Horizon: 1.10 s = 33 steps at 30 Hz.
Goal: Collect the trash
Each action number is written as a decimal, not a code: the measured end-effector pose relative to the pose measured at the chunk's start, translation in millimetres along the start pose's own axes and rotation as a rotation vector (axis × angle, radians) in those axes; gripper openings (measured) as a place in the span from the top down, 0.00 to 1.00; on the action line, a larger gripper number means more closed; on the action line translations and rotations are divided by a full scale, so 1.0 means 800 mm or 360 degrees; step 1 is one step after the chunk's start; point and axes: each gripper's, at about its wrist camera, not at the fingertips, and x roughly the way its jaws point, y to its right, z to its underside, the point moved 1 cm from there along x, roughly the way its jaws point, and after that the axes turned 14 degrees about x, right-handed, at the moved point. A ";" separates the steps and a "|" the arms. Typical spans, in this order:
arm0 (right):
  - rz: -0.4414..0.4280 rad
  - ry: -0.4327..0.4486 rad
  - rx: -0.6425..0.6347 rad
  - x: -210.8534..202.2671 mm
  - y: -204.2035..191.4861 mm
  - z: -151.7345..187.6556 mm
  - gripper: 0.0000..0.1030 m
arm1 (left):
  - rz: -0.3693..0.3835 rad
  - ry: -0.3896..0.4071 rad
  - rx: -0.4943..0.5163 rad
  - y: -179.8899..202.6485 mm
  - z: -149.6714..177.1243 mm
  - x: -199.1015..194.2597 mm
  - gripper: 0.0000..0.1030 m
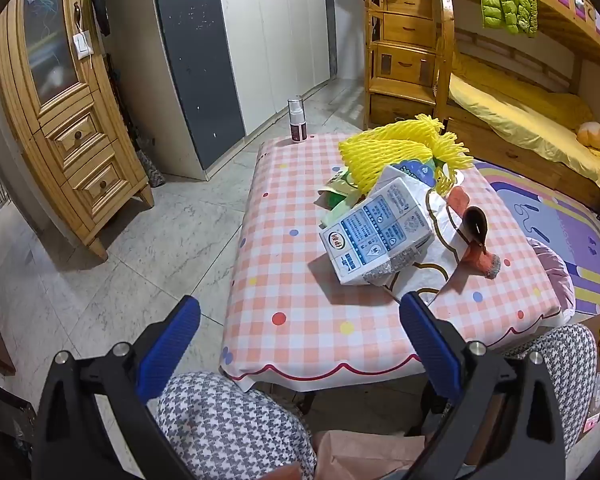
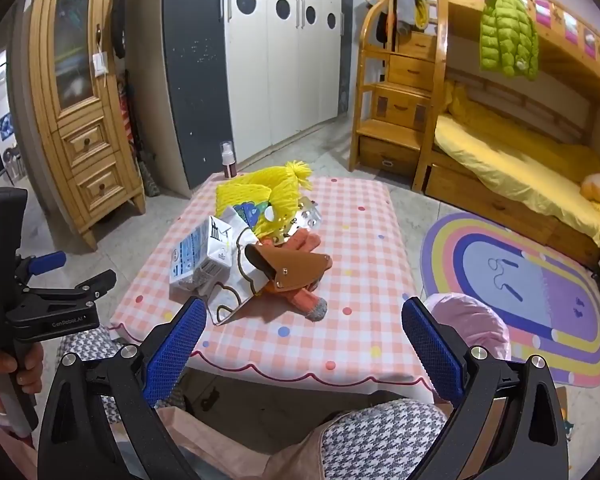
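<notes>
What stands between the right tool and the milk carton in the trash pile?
Nothing visible. The right tool hangs open at the near edge of the table, and only bare checked cloth lies between it and the milk carton. The orange glove lies to the carton's right, off that line.

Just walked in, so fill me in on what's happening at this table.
A seated person holds a two-finger gripper in each hand, both aimed down at the pink checked tablecloth. The left gripper and right gripper are wide open and empty. A heap waits untouched mid-table: a white and blue milk carton, yellow foam fruit netting, an orange knitted glove and a brown leather sheath lying on the glove. Nothing has been collected yet.
</notes>
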 end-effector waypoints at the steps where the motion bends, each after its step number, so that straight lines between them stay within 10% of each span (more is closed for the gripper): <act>1: 0.0000 0.0001 0.0000 0.000 0.000 0.000 0.06 | 0.0001 0.0001 0.0001 0.000 0.000 0.000 0.06; 33: 0.0010 -0.0008 -0.0005 0.001 0.004 0.000 0.06 | 0.0005 -0.0006 0.0002 -0.002 0.000 0.002 0.06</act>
